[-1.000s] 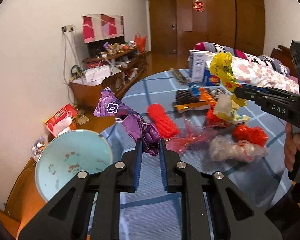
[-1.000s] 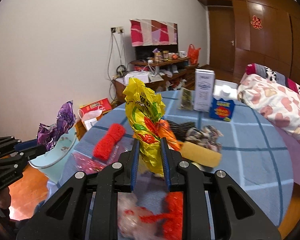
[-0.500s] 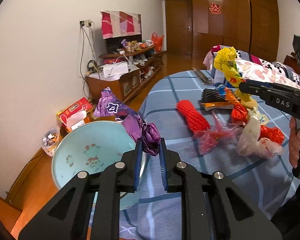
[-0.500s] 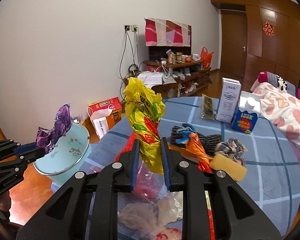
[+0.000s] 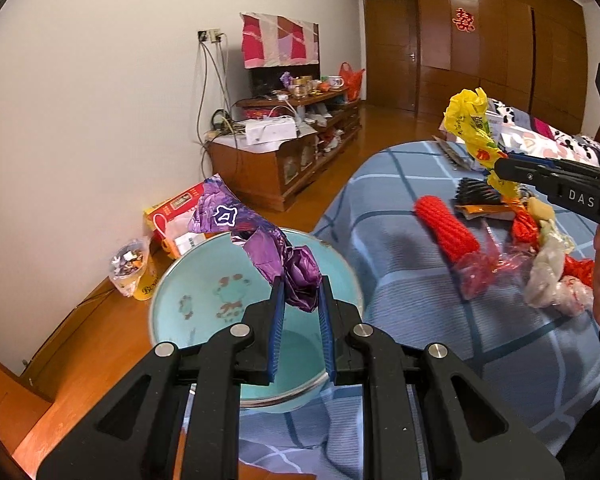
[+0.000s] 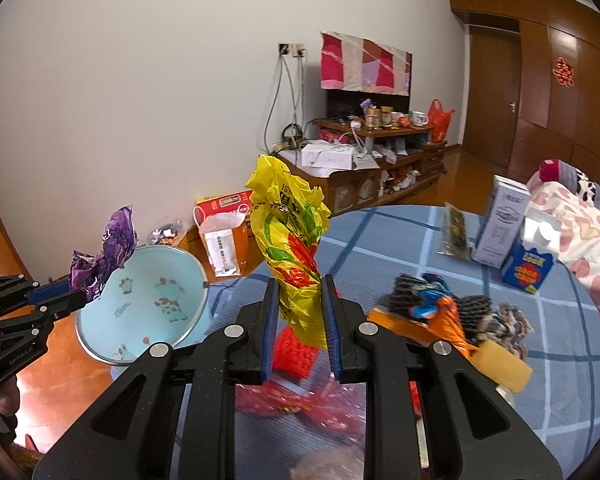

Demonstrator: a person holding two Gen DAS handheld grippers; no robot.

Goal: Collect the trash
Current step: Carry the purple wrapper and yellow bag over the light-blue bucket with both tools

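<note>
Fingers [image 5: 277, 312] of L gripper [image 5: 300, 308] are pinching crumpled purple foil wrapper [image 5: 276, 256], hanging right over pale-blue enamel basin [image 5: 204, 280] beside blue checked worktop [image 5: 400, 280]. R gripper [image 6: 299, 312] is clamping crinkled yellow plastic bag [image 6: 292, 236] upright, probably farther from basin.

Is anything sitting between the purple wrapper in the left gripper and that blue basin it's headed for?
Nothing visible does. The left gripper holds the purple wrapper over the open blue basin, whose inside looks bare. The right gripper, shut on the yellow bag, is off to the side over the table.
</note>
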